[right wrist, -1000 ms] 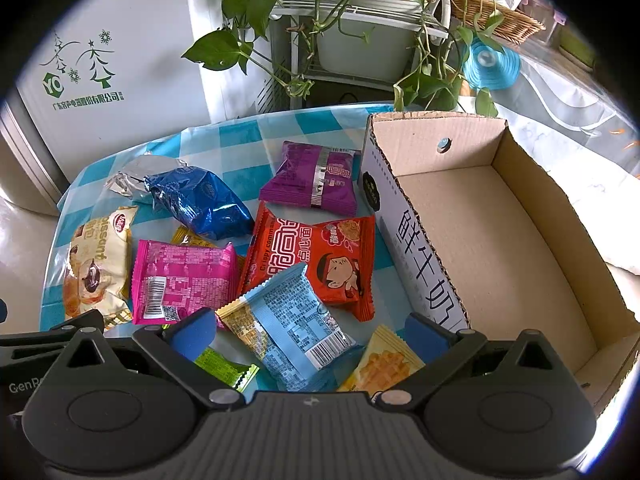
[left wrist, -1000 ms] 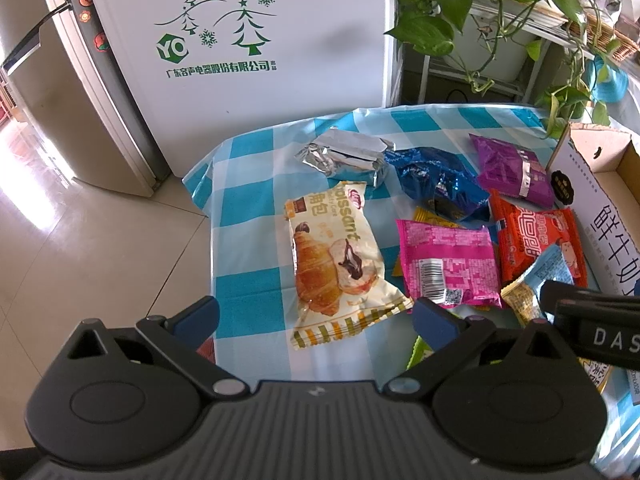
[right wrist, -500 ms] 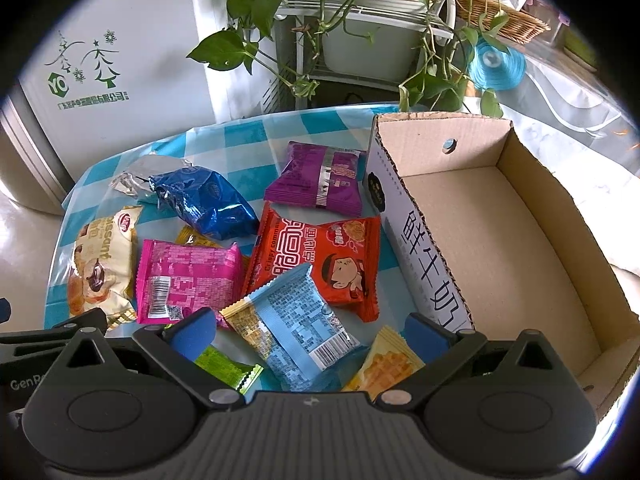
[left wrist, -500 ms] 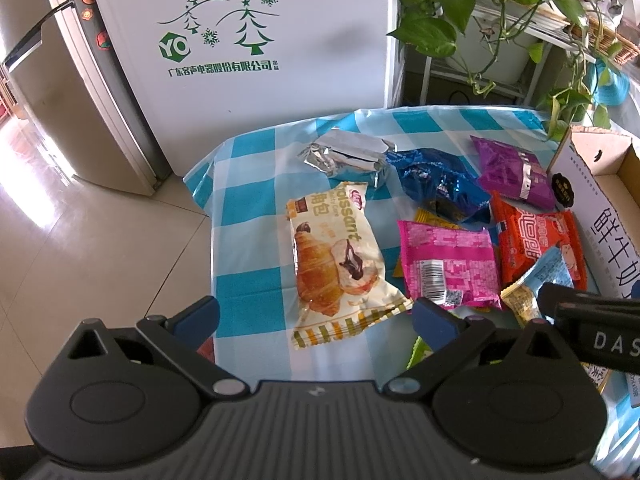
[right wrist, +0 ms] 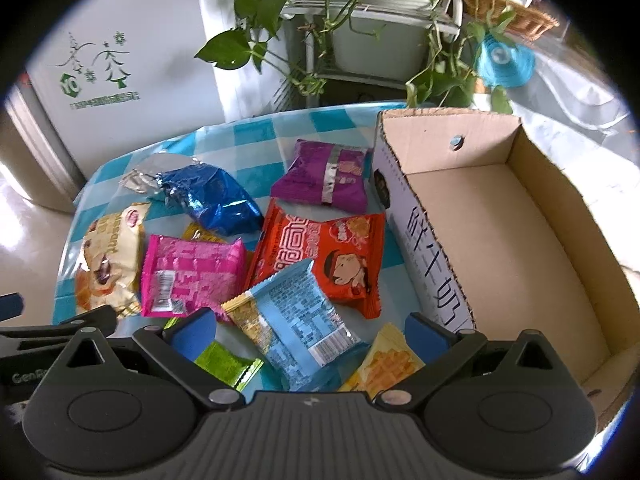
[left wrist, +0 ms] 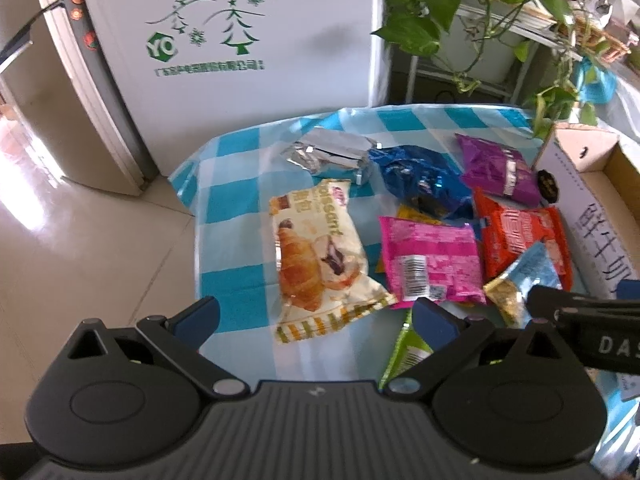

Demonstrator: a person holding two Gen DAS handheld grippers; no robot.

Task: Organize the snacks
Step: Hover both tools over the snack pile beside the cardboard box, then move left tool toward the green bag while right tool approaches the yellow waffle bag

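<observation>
Snacks loose, cardboard box (right wrist: 500,248) empty: we lower the right gripper (right wrist: 308,330), jaws spread, squarely over the light-blue packet (right wrist: 296,320).

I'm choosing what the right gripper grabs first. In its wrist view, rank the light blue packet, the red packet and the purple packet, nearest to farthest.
From the right gripper:
1. Light blue packet, between its open fingers.
2. Red packet, just beyond.
3. Purple packet, farthest, beside the cardboard box.

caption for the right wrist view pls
Open right claw above a light blue snack packet, beside an empty cardboard box.
</observation>
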